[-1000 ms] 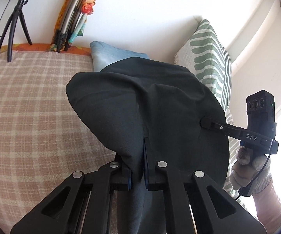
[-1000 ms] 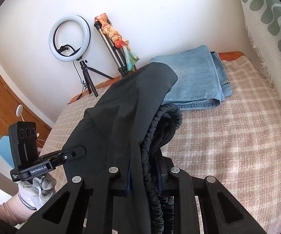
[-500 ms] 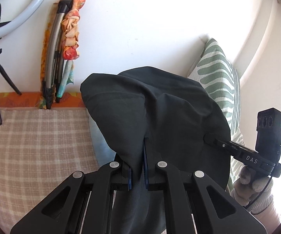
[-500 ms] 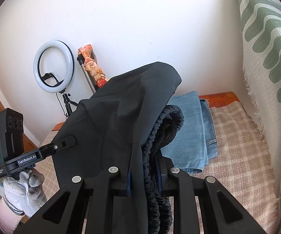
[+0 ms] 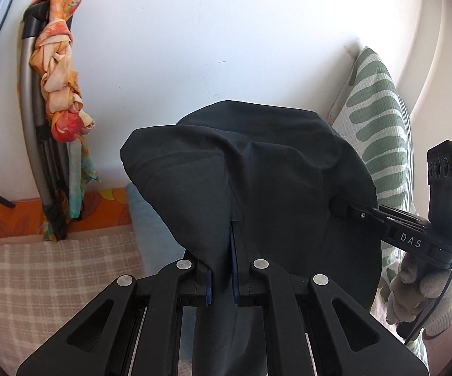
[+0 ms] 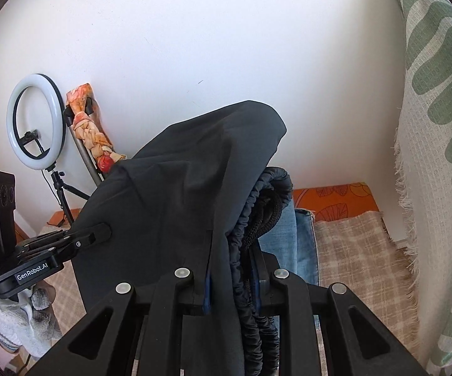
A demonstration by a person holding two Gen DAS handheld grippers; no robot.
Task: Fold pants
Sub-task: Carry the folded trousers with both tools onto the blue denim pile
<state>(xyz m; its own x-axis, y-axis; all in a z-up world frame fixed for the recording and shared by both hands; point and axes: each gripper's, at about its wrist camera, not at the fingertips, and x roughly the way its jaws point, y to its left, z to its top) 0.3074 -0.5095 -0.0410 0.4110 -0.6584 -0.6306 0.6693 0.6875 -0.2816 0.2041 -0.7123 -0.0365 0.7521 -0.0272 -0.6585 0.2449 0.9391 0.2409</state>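
The black pants hang in the air, draped over both grippers and blocking much of each view. My left gripper is shut on a fold of their smooth fabric. In the right wrist view my right gripper is shut on the gathered elastic waistband of the black pants. Each gripper shows in the other's view, held by a gloved hand: the right gripper reaches in from the right, and the left gripper from the left. Both of these tips press into the cloth.
Folded blue jeans lie on the plaid bed cover near the white wall. A green-patterned pillow stands along the right. A ring light and a tripod wrapped in floral cloth lean at the back left.
Both grippers have carried the black pants forward toward the wall and slightly up. The folded jeans and the wall are closer now. Both grips are unchanged.
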